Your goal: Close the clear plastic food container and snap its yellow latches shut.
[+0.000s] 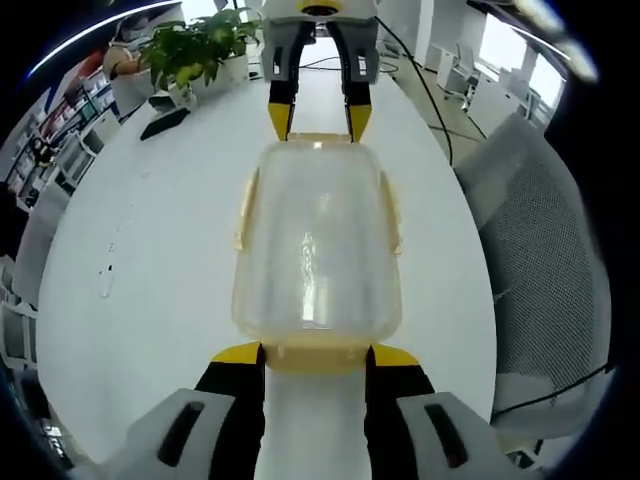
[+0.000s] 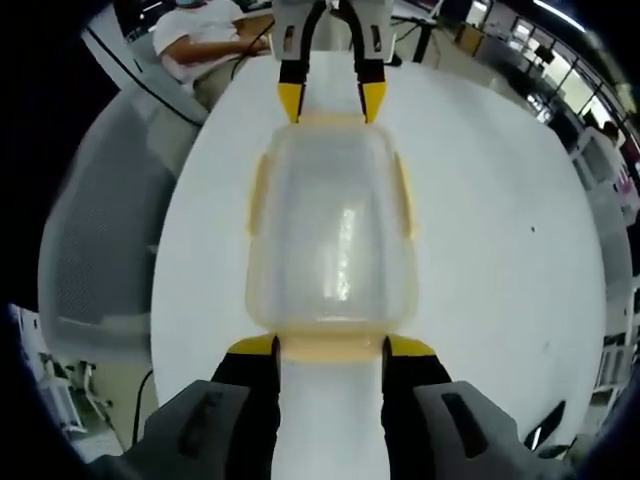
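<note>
Container [image 1: 318, 245]: clear plastic, lid on, yellow latches; lies on the white desk [image 1: 150, 260] between both tools. Judged light, thin-walled, somewhat flexible, smooth and likely to slide; press on the end and side latches [image 1: 242, 212], not the lid's middle.
Left tool [image 1: 315, 353]: jaws spread, tips flanking the near end latch [image 1: 316, 352], apparently touching.
Right tool [image 2: 330, 345]: jaws spread, likewise at the opposite end latch [image 2: 330, 347].
Surface: glossy white desk, long and rounded.
Room: office; potted plant [image 1: 195, 45], mesh chair [image 1: 545, 250], seated person [image 2: 200, 40].
</note>
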